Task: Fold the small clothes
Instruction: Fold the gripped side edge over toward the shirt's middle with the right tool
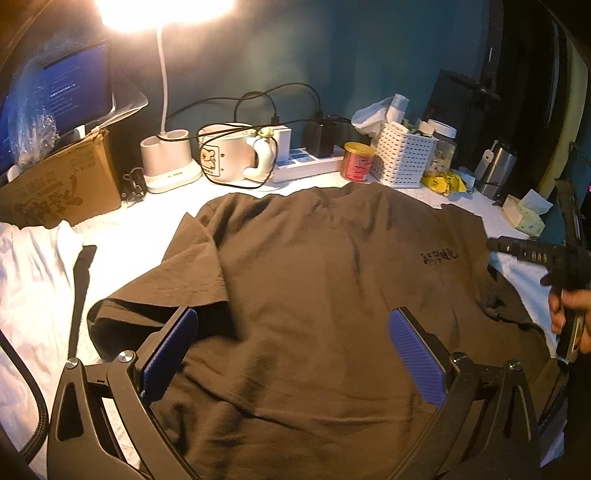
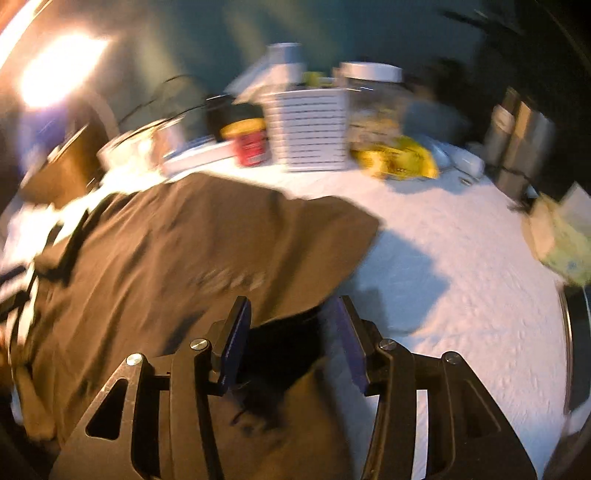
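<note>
**A:** Where's the brown cotton t-shirt (image 1: 314,277)?

**B:** Flat on the white tabletop (image 2: 461,258), collar toward frame top. Left gripper (image 1: 291,354) fingers apart above its middle; right gripper (image 2: 291,339) apart, straddling the sleeve edge, nearer.

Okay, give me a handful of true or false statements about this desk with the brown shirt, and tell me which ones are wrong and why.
1. The brown shirt lies spread on the white table cover. True.
2. The left gripper is clamped shut on the shirt. False: its jaws stand wide apart above the cloth.
3. The lamp is off. False: it glows brightly.
4. A white basket stands beyond the shirt, beside a red can. True.
5. The right gripper has its jaws apart. True.
</note>
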